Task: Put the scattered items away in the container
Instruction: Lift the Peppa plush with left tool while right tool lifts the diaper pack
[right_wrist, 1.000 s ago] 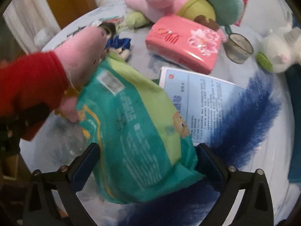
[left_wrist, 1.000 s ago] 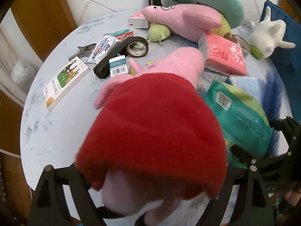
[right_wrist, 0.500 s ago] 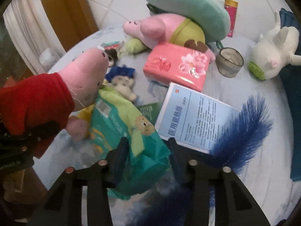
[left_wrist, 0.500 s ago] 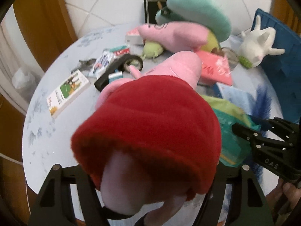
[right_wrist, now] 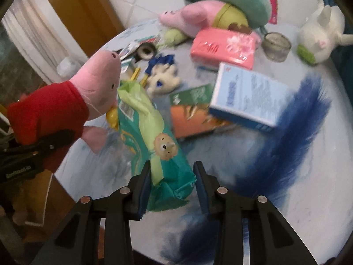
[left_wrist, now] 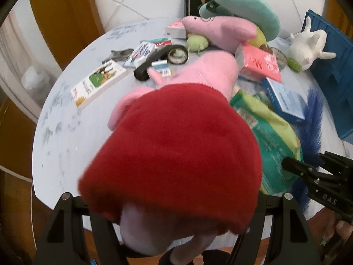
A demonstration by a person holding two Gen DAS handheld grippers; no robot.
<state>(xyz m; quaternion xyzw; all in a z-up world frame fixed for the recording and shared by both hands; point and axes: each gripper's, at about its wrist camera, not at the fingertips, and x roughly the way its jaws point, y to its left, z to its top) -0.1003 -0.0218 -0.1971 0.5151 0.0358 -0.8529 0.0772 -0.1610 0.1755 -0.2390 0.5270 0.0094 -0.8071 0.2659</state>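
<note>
A pink pig plush in a red dress [left_wrist: 176, 150] fills the left wrist view, held off the round table [left_wrist: 72, 145] by my left gripper [left_wrist: 176, 231], which is shut on its lower body. The same plush [right_wrist: 66, 103] shows at the left of the right wrist view. My right gripper [right_wrist: 172, 185] is shut on the near end of a teal and green packet [right_wrist: 150, 132], which rises away from me toward the pig's snout. The blue container [left_wrist: 331, 70] stands at the table's far right.
Scattered on the table are a blue feather [right_wrist: 293, 128], a light-blue box [right_wrist: 249, 95] tilted on an orange book [right_wrist: 192, 119], a pink tissue pack [right_wrist: 222, 46], a glass cup [right_wrist: 275, 46], a white plush [right_wrist: 320, 35], a hatted pig plush [left_wrist: 222, 26], a tape roll [left_wrist: 177, 54] and a booklet [left_wrist: 99, 81].
My right gripper has closed from wide open onto the teal packet and lifted it, uncovering the orange book. The left gripper has raised the pig plush a little.
</note>
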